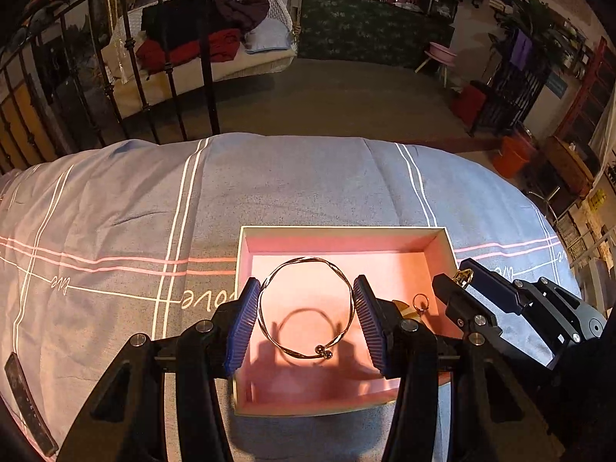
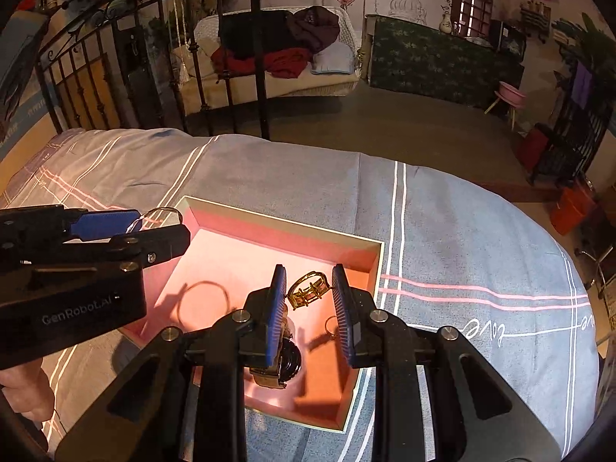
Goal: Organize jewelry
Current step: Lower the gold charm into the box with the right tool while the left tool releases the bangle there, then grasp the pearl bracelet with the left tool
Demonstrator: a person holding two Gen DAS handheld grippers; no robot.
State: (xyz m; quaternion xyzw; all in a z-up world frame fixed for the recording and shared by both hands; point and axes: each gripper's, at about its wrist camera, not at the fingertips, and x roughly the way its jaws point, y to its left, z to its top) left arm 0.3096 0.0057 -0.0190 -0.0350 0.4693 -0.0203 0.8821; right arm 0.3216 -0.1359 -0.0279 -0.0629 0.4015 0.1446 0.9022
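Note:
An open pink-lined box (image 1: 338, 235) (image 2: 285, 223) lies on the blue-grey bedspread. My left gripper (image 1: 306, 313) is shut on a thin twisted silver bangle (image 1: 294, 263), holding it above the box; its shadow falls on the box floor. The bangle's edge shows in the right wrist view (image 2: 161, 211). My right gripper (image 2: 310, 292) is shut on a gold ring (image 2: 308, 288) over the box's right part; it also shows in the left wrist view (image 1: 464, 275). A small hoop ring (image 1: 420, 302) (image 2: 331, 325) and a dark watch (image 2: 287, 362) lie in the box.
The bedspread (image 1: 288, 177) has white and pink stripes and "love" lettering. A dark flat object (image 1: 27, 404) lies at its left edge. A black iron bed frame (image 1: 204, 57) stands beyond; a wicker swing seat with clothes (image 1: 215, 38) hangs behind it.

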